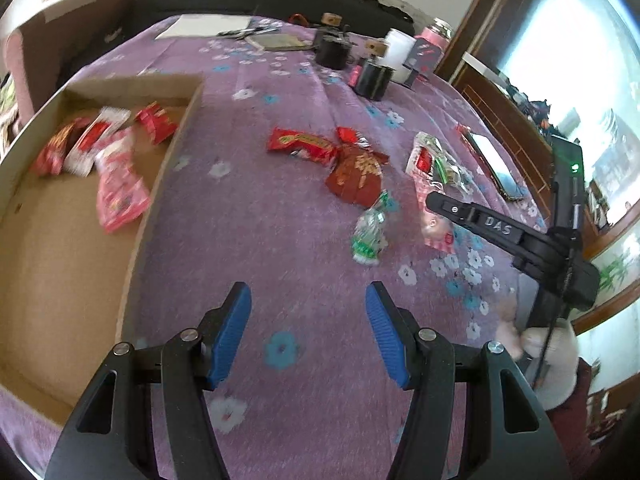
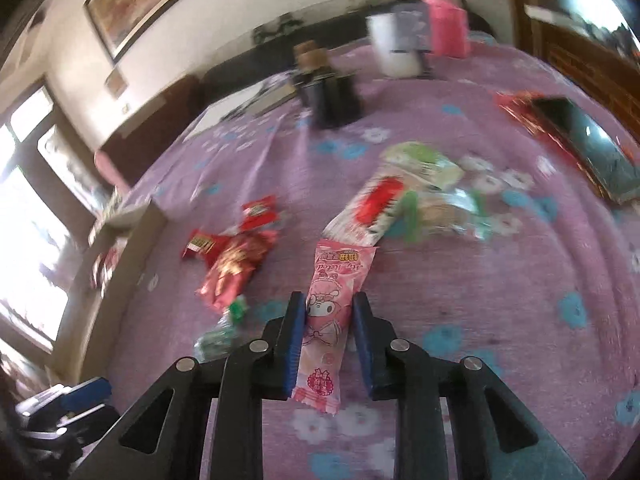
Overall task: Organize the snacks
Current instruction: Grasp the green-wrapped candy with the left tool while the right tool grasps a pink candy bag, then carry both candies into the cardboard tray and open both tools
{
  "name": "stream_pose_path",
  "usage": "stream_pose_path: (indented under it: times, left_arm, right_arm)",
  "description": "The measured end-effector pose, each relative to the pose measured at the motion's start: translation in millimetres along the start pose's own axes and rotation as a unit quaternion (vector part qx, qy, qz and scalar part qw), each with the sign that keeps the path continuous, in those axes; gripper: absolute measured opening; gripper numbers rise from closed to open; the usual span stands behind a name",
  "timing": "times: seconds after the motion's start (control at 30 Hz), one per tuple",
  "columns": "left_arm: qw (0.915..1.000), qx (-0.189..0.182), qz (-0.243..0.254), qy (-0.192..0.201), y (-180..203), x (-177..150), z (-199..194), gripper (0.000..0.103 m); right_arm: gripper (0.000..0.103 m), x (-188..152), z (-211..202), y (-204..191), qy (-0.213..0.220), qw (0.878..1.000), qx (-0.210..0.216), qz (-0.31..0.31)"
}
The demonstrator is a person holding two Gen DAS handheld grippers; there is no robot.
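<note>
My right gripper (image 2: 328, 312) straddles a long pink snack packet (image 2: 332, 300) lying on the purple flowered cloth; its blue pads sit on both sides of the packet, the left pad touching, the right with a small gap. My left gripper (image 1: 308, 308) is open and empty above the cloth, right of a shallow cardboard box (image 1: 60, 260) that holds several red and pink snack packets (image 1: 116, 176). Loose on the cloth are red packets (image 1: 304, 146), a dark red packet (image 1: 358, 174), a green-white packet (image 1: 370, 232) and a white-green packet (image 1: 428, 156).
Black cylinders (image 1: 372, 76), a white cup (image 1: 398, 50), a pink container (image 1: 432, 40), papers (image 1: 208, 26) and pens stand at the far end. A phone on a red item (image 1: 492, 160) lies at the right edge. A wooden frame borders the right.
</note>
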State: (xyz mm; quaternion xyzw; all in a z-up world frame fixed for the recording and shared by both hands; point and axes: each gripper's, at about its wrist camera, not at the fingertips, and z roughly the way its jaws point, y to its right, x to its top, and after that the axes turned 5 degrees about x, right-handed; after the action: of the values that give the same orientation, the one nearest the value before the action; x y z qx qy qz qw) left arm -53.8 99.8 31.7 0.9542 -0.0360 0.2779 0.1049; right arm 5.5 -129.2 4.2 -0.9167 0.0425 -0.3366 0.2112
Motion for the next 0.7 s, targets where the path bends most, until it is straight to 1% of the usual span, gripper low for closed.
stream_pose_path:
  times: [0.13,0.23,0.33,0.4,0.43,0.47,0.5,0.53,0.57,0.7]
  left_arm:
    - [0.9993,-0.003,0.036,0.004,25,13,20,0.058]
    - [0.998,-0.002,0.062,0.008,42,22,36,0.058]
    - [0.9957,0.019,0.09,0.01,57,27,52,0.058]
    - [0.995,0.02,0.097,0.005,62,27,61,0.058]
    - [0.9943,0.027,0.102,0.013,65,27,61,0.058]
    - [0.9936,0.031,0.107,0.014,67,27,62,0.051]
    - [0.9928,0.037,0.112,0.019,69,26,62,0.043]
    - [0.9918,0.045,0.117,0.022,70,26,62,0.021]
    - [0.9908,0.054,0.122,0.025,71,25,62,0.021]
    - [0.9922,0.045,0.114,0.024,67,24,58,0.021]
  right_arm:
    - [0.025,3,-3,16,0.004,0.999,0.014,0.029]
    - [0.025,4,-1,14,0.004,1.0,0.012,0.025]
    - [0.025,3,0,12,0.003,1.0,0.012,0.021]
    - [0.025,2,-2,13,0.003,1.0,0.014,0.022]
    - [0.025,1,-3,13,0.003,1.0,0.015,0.023]
    - [0.025,0,-3,13,0.003,1.0,0.015,0.023]
    - [0.025,0,-3,12,0.003,1.0,0.015,0.022]
    - [0.025,0,-3,11,0.003,1.0,0.015,0.02]
    - [0.025,0,-2,11,0.002,1.0,0.015,0.019]
    - [0.025,-1,-3,6,0.006,1.0,0.007,0.006]
